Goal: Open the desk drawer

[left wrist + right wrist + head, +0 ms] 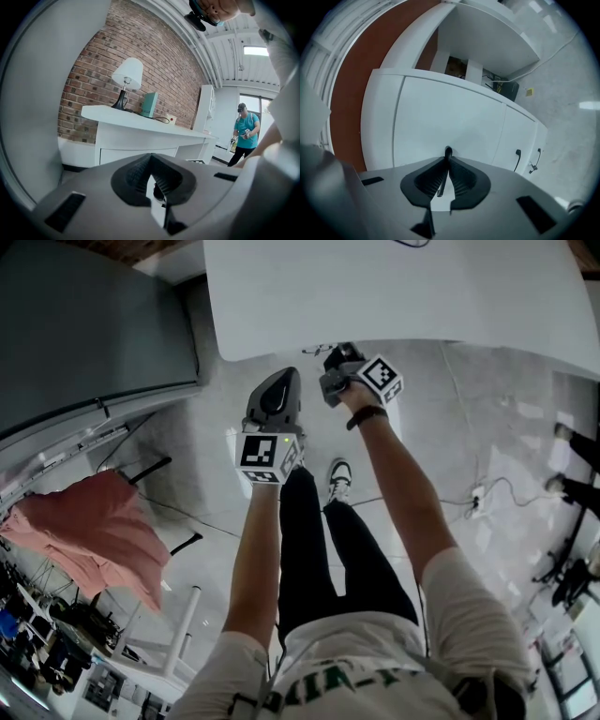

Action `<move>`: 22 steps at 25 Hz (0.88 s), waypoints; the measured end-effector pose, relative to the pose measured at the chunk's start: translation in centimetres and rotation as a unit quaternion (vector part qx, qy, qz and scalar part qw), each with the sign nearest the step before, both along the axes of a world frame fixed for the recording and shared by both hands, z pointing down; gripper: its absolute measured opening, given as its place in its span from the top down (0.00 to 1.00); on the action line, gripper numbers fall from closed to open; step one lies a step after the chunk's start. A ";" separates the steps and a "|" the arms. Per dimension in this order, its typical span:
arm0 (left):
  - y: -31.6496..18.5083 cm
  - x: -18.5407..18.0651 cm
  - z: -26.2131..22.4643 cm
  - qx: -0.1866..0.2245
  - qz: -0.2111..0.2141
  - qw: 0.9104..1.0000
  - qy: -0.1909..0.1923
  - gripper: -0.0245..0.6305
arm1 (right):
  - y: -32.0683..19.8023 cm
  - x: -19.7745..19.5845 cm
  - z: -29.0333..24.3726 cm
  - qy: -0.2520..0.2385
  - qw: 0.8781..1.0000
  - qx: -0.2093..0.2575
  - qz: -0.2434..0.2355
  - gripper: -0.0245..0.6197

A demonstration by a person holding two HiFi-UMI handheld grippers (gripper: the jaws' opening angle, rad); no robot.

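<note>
The white desk (394, 296) fills the top of the head view. My right gripper (336, 357) reaches under its front edge. In the right gripper view the picture is rolled: the white drawer front (450, 117) lies straight ahead, and its thin black handle (448, 151) stands between the pads, with my right gripper (447, 158) shut on it. My left gripper (281, 381) hangs lower and to the left, short of the desk. Seen in its own view, the left gripper (151, 160) has its tips together and holds nothing. It faces the desk (140, 124) and a drawer front (136, 152).
Two more black handles (517, 159) show further along the desk front. A white lamp (127, 77) and a teal box (150, 104) stand on the desk against a brick wall. Another person (245, 133) stands far right. A pink cloth (94, 531) hangs at left.
</note>
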State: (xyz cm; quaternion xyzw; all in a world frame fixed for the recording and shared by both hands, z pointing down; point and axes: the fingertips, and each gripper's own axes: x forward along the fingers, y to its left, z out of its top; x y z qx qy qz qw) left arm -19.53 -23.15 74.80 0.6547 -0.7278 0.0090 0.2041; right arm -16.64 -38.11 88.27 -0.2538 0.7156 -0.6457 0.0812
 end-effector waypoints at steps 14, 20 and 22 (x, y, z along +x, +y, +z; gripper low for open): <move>0.2 0.8 1.2 -0.004 -0.011 1.000 0.017 0.97 | 0.4 0.1 0.4 -0.003 0.998 -0.062 0.004 0.93; 0.6 0.9 0.9 0.000 -0.015 1.000 0.015 0.97 | 0.9 0.9 0.3 -0.001 0.998 -0.059 0.006 0.93; 0.6 1.2 0.9 -0.001 -0.017 1.000 0.016 0.97 | 1.2 1.2 0.3 -0.003 0.998 -0.060 0.006 0.93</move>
